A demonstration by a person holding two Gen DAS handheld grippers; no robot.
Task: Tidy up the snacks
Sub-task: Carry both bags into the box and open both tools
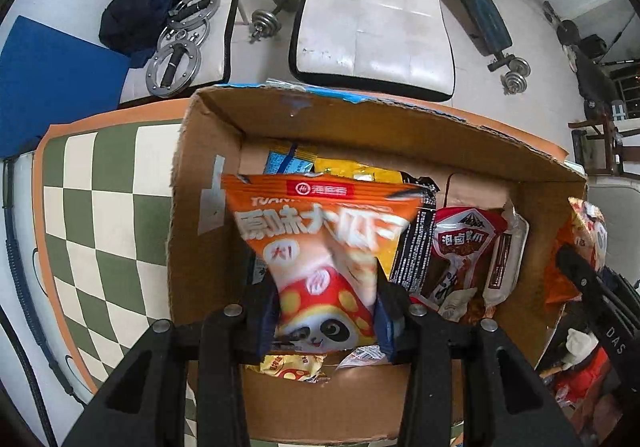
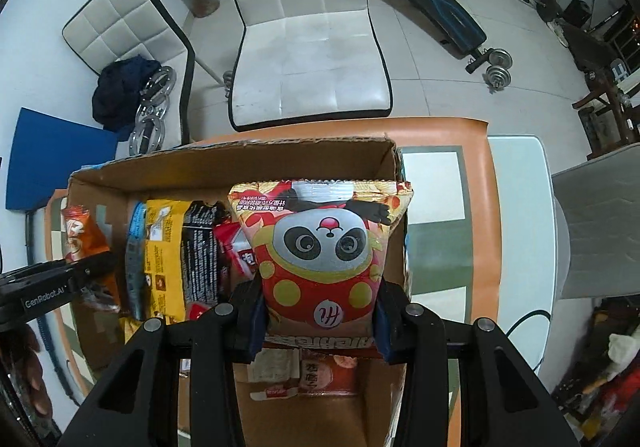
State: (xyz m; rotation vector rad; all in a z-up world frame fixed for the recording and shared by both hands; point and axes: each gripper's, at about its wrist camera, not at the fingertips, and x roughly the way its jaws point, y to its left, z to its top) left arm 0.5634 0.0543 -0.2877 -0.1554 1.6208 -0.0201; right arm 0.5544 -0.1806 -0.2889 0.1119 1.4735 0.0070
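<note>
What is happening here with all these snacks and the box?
A person is sorting snacks into a cardboard box on a checkered table, with a gripper in each hand. The left gripper is shut on an orange bag over the left part of the box. The right gripper is shut on a panda bag over the right part. Other packets, such as a yellow packet, already stand in a row inside.
</note>
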